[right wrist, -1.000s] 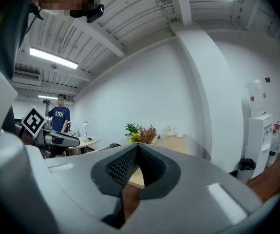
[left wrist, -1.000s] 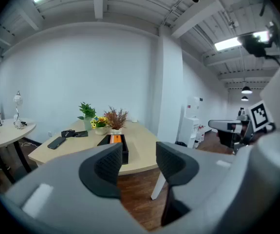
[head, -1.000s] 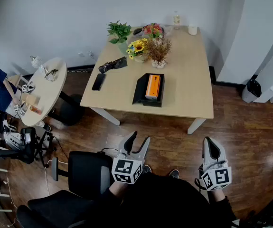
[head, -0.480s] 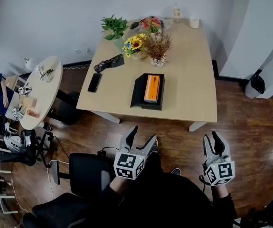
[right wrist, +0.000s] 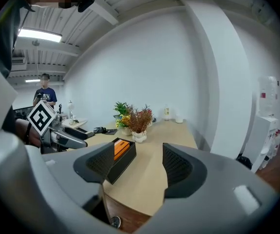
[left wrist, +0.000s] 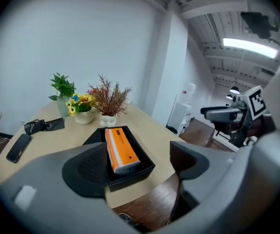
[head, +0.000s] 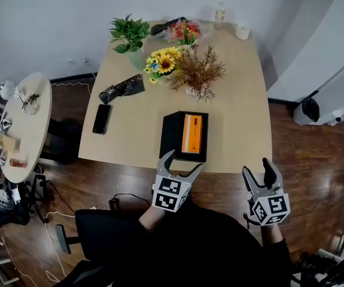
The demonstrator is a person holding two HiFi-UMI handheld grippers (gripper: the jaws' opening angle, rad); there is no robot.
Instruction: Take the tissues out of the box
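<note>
An orange tissue pack lies in a black open box near the front edge of the wooden table. My left gripper hangs just off that front edge, right before the box, jaws opening with nothing between them. The pack and box show between its jaws in the left gripper view. My right gripper hovers off the table's front right corner, jaws also opening and empty. In the right gripper view the box with the orange pack lies left of centre.
Flowers and plants in pots stand at the table's far side, with a phone and a dark pouch on the left. A round side table stands left. A black chair is below me. A person stands far left.
I have moved up to the table; it now lies directly ahead. Both grippers, shut a second ago, have spread their jaws wide, and the left one reaches the table's front edge.
</note>
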